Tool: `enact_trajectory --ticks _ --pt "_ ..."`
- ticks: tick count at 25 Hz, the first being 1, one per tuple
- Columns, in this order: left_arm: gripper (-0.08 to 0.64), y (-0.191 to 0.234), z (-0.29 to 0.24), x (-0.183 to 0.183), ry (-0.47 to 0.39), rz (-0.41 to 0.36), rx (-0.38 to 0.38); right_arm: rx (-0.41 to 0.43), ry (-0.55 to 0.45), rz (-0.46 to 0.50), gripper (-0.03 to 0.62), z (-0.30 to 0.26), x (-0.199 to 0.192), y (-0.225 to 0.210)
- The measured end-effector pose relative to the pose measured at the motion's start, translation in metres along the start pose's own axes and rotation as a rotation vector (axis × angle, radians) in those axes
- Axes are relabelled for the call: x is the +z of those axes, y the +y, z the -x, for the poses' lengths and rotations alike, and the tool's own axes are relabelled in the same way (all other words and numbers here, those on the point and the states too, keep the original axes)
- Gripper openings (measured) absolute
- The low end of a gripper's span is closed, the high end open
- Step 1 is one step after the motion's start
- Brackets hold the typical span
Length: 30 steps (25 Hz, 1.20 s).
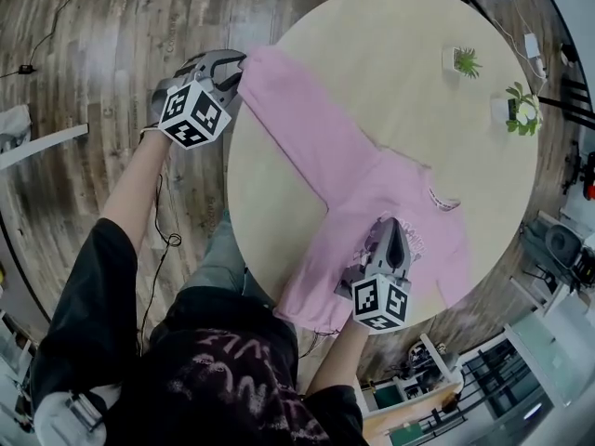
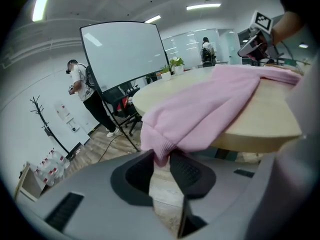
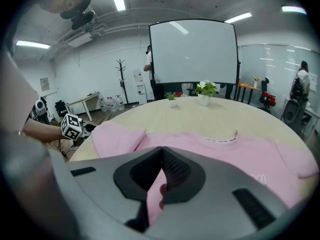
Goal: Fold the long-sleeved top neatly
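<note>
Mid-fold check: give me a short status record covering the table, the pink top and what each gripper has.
surface: round light-wood table
garment: pink long-sleeved top, spread flat, one sleeve stretched out to the table's edge
left gripper: jaws pinching the sleeve cuff, just off the table's rim
right gripper: shut on a fold of the top's body, near the person's side of the table
folds made: none visible yet
also on table: two small potted plants at the far side, clear of the top
</note>
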<state>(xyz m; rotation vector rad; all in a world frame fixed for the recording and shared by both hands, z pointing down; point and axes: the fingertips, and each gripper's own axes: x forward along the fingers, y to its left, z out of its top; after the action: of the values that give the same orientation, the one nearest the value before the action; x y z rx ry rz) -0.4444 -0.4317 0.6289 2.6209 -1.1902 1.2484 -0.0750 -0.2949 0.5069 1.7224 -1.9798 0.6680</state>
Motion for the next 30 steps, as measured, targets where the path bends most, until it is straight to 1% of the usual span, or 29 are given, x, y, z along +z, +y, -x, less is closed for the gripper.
enact_trajectory --ticks 1,2,4,9,14,18,24,30 --pt "0.087 0.000 -0.001 0.002 -0.006 -0.008 0.001 -0.003 0.001 -0.003 0.005 0.000 0.000 -0.001" --pt "0.056 0.001 -0.002 0.004 -0.010 -0.012 0.006 -0.007 0.002 -0.006 0.005 -0.001 0.000 -0.002" --pt "0.039 0.004 -0.002 0.006 -0.012 -0.011 0.017 -0.010 0.002 -0.010 0.005 -0.001 0.001 -0.004" --pt "0.036 0.014 0.015 0.000 -0.008 0.009 0.047 -0.006 -0.011 -0.012 0.005 0.001 0.004 -0.001" --pt "0.035 0.024 0.044 -0.006 0.011 0.010 0.078 0.001 -0.028 -0.015 0.005 0.011 0.010 0.005" --pt "0.035 0.027 0.072 -0.012 0.021 0.034 0.105 0.005 -0.048 -0.017 0.005 0.023 0.016 0.010" --pt "0.035 0.014 0.106 -0.026 0.038 0.097 0.152 0.012 -0.080 -0.012 0.005 0.044 0.017 0.007" --pt "0.035 -0.006 0.143 -0.039 0.067 0.156 0.227 0.029 -0.110 -0.016 0.005 0.067 0.008 -0.007"
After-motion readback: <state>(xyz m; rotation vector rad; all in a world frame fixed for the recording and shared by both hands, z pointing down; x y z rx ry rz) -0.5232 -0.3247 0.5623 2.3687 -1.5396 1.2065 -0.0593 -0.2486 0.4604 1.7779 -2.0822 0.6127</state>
